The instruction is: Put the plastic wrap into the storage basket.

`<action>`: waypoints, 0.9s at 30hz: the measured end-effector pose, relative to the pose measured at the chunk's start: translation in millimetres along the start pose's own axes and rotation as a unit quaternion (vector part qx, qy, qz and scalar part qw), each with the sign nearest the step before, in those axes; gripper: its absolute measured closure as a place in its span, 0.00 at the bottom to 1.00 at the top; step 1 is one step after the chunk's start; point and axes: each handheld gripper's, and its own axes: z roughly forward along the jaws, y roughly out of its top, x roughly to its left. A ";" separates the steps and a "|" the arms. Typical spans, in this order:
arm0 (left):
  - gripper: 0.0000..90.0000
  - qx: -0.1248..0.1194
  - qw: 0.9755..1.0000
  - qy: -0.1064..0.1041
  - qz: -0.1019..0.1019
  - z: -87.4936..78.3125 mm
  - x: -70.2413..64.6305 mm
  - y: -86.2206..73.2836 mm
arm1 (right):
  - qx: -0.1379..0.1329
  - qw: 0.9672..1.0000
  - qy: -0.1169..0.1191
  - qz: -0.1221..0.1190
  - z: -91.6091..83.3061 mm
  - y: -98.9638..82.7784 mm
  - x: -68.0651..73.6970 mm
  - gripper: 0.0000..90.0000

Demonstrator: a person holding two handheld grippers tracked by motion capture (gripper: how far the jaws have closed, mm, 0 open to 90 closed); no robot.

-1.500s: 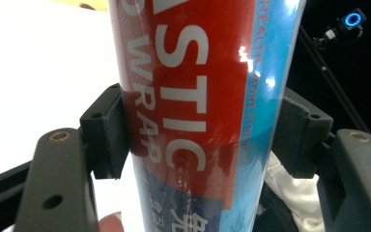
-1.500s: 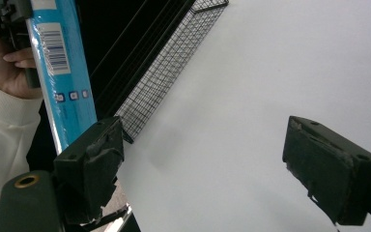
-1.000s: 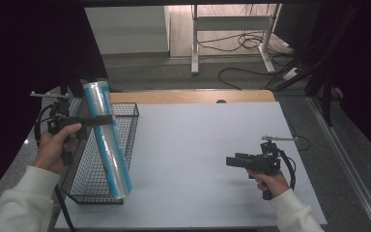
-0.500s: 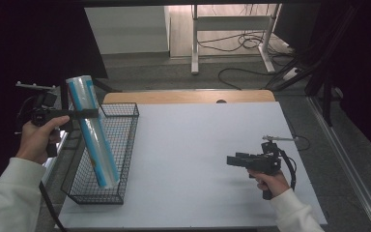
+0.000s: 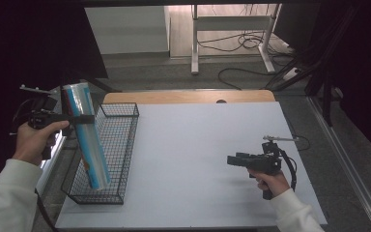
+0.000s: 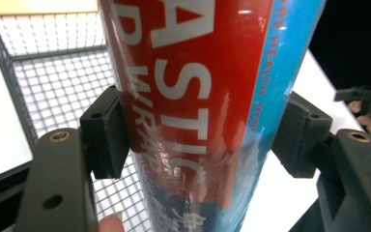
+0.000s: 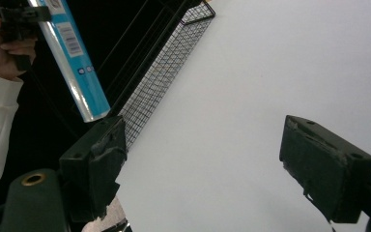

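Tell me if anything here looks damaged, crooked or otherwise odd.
The right claw has worn pads: in the right gripper view their edges look chipped and ragged. The plastic wrap roll leans tilted over the wire basket, but the left claw is gripping it, so that looks deliberate.

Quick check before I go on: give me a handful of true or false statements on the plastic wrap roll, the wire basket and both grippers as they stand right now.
1. The left gripper is shut on the plastic wrap roll. True.
2. The roll lies flat on the table. False: it is held tilted over the wire basket.
3. The right gripper is holding something. False: its jaws are open, with nothing between them.
4. The basket sits at the table's left side. True.
5. The basket is solid plastic. False: it is black wire mesh.
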 end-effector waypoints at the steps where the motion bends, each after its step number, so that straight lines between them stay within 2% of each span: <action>1: 0.36 0.003 1.000 0.004 0.000 1.9 0.8 -1.4 | -0.001 1.000 0.000 -0.001 0.1 0.1 -0.3 0.19; 9: 0.36 0.021 1.000 0.014 -0.001 14.8 6.2 -9.8 | -0.001 1.000 -0.002 0.004 0.1 -0.2 -1.5 0.19; 14: 0.36 0.040 0.999 0.020 0.003 25.4 10.8 -16.3 | -0.002 1.000 -0.003 0.005 -0.1 -0.2 -1.8 0.19; 20: 0.36 0.048 0.999 0.025 0.004 31.6 13.2 -19.0 | -0.003 1.000 -0.004 0.005 -0.1 -0.1 -3.6 0.19; 27: 0.36 0.040 0.999 0.030 -0.011 43.7 18.6 -17.3 | -0.002 1.000 -0.007 0.007 0.5 -0.2 -4.3 0.19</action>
